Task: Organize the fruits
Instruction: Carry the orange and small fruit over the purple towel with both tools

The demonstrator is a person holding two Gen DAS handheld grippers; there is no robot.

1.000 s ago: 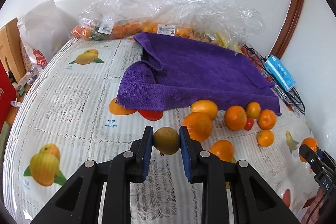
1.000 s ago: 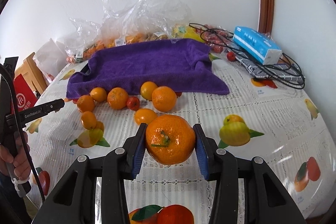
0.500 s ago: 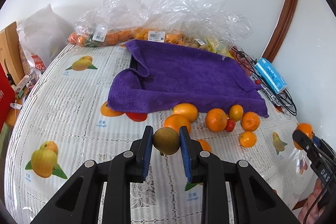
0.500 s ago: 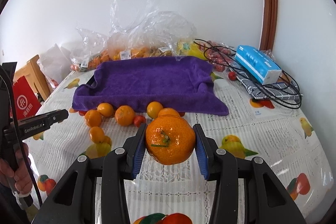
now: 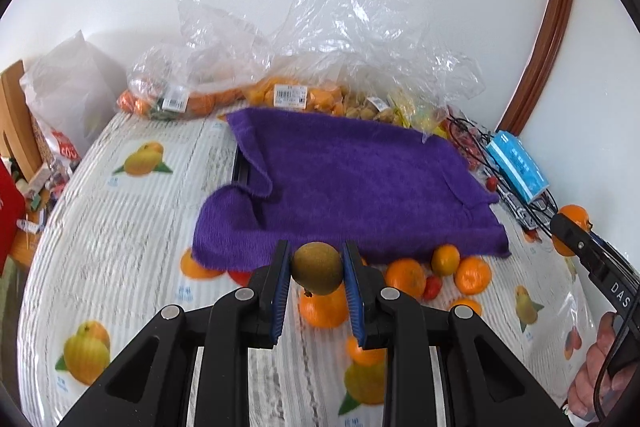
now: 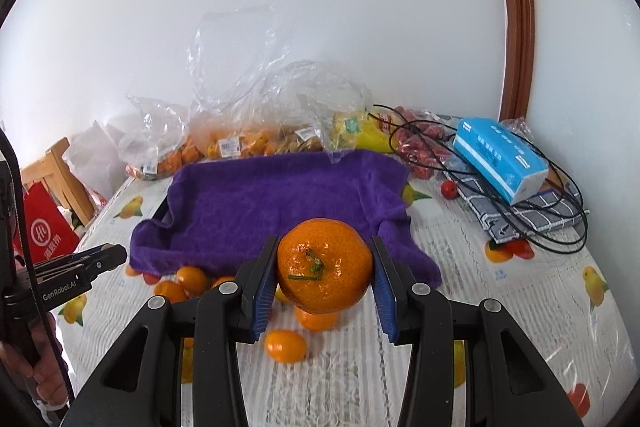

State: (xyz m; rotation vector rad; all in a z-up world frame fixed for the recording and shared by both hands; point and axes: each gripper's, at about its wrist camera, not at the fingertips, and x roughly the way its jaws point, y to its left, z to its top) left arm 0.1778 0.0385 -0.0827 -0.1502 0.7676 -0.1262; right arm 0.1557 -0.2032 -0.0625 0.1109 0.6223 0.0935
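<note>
White wall behind, fruit-print tabletop [image 5: 120, 227] below: I hold one fruit in each gripper.

On my left gripper [image 5: 316, 269] the jaws are clamped on a small brown-green fruit [image 5: 317, 267], held in the air before the near edge of the purple towel [image 5: 352, 183]. My right gripper [image 6: 325, 269] has its jaws pressed on both sides of a big orange [image 6: 324, 265], stem toward the camera, also off the tabletop and in front of the towel. Loose oranges [image 5: 405, 277] and a small red fruit [image 5: 433, 287] lie along the towel's near edge. Clear bags of fruit [image 6: 240, 143] sit against the wall behind the towel, with a blue tissue pack [image 6: 500, 159] on cables to the right.
</note>
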